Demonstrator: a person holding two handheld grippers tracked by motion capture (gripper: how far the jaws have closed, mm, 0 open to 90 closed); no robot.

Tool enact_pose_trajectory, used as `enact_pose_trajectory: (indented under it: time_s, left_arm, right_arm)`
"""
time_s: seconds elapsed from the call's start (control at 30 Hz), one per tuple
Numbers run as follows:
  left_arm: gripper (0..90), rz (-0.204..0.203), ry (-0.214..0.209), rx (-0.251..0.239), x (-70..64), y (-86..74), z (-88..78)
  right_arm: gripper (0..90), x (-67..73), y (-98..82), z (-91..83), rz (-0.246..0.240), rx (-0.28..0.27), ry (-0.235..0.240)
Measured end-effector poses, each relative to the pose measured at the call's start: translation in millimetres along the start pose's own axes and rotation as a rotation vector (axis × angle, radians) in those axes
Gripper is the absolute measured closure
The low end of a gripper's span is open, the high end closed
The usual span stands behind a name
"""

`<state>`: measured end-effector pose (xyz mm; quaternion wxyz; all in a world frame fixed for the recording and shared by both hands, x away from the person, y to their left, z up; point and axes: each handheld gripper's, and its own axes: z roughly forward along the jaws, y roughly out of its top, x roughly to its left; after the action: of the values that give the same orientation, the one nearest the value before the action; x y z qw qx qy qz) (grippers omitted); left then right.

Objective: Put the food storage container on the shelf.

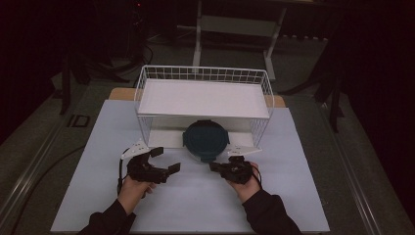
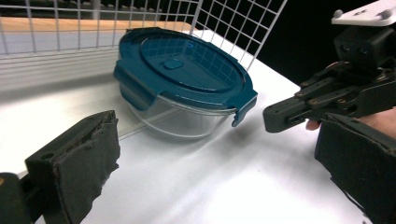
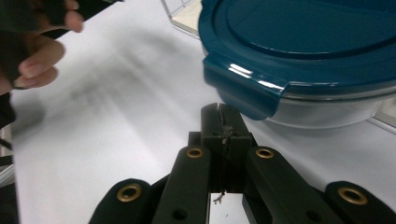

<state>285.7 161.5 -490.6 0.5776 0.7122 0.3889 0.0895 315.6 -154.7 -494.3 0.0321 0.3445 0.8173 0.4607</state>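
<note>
Both grippers rest low on the white counter [image 1: 195, 196]: the left gripper [image 1: 164, 160] gapes wide, the right gripper [image 1: 216, 167] has its jaws pressed together, empty. Between and just beyond them sits a round glass container [image 1: 205, 139] with a teal lid [image 2: 180, 65], upright, half under a white wire shelf [image 1: 203, 95]. Dark room behind, with table legs [image 1: 235, 34].

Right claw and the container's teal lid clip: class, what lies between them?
Nothing: a bare strip of white table separates the shut right claw from the lid clip, in the right gripper view.
</note>
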Motion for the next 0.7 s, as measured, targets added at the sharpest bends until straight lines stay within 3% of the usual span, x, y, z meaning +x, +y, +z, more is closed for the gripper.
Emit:
enact_pose_trajectory:
  time_s: [0.13, 0.2, 0.33, 0.43, 0.7]
  left_arm:
    - [0.4, 0.007, 0.013, -0.011, 0.9, -2.3, 0.2]
    - [0.4, 0.030, 0.022, -0.028, -0.3, -4.4, 1.6]
    - [0.4, 0.036, 0.023, -0.025, -1.9, -5.8, 3.3]
    - [0.4, 0.063, 0.030, -0.024, -5.4, -7.1, 4.8]
    - [0.4, 0.057, 0.025, -0.026, -5.5, -8.9, 6.0]
  right_arm:
    - [90.0, -6.2, 2.4, 6.8, 0.013, -0.006, -0.021]
    - [90.0, -8.9, 5.0, 9.8, 0.015, -0.019, -0.029]
    - [90.0, -12.1, 8.3, 13.9, 0.017, -0.023, -0.040]
    - [90.0, -15.5, 12.7, 19.8, 0.023, -0.030, -0.048]
    - [90.0, -21.4, 23.7, 30.9, 0.022, -0.048, -0.069]
